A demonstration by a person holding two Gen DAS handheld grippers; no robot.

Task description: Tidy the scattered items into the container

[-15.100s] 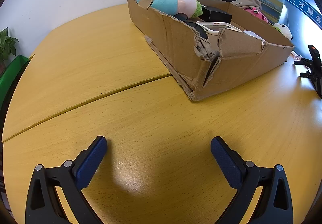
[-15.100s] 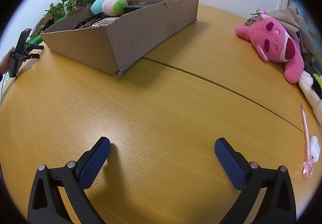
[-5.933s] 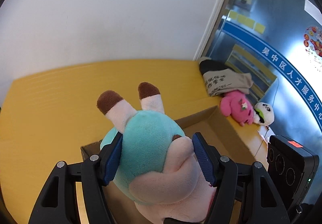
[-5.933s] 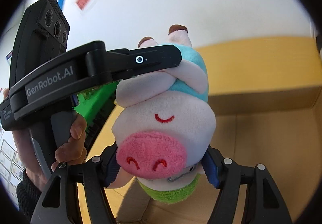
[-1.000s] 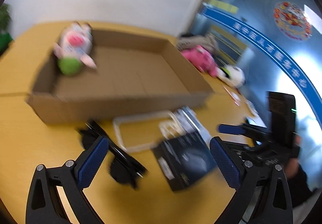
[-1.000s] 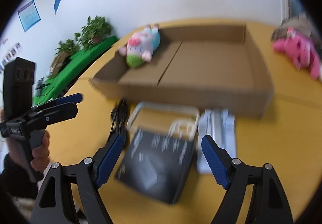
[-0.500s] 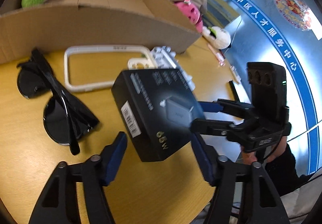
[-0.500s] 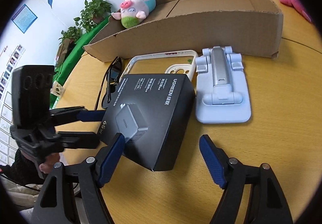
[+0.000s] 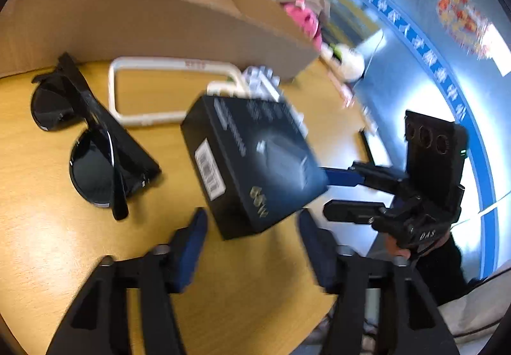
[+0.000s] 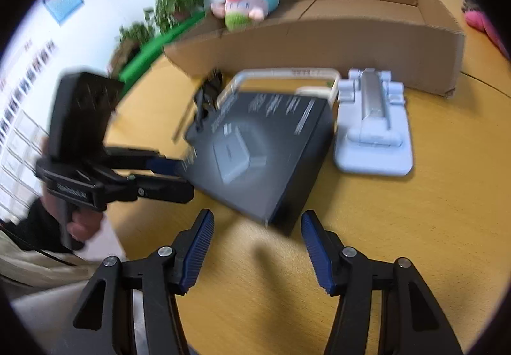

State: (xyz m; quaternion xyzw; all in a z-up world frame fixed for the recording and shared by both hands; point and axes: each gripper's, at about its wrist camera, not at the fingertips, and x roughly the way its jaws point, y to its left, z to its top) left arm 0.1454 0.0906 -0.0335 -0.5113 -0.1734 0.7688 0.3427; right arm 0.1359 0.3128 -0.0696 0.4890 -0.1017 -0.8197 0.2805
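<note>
Left claw (image 9: 252,224) opening at blurred black box (image 9: 252,160).

The table (image 10: 399,227) is yellow wood with thin lines in it. The big box (image 10: 351,45) is plain brown. Inside it lies a pig toy (image 10: 249,5), pink and light blue with a green collar. The small box (image 9: 255,160) is black with grey writing and a white sticker with stripes. The sunglasses (image 9: 92,144) are shiny black. The frame (image 9: 140,90) is cream white. The stand (image 10: 372,128) is pale blue and silver. Another soft toy (image 9: 303,19) is bright pink.
</note>
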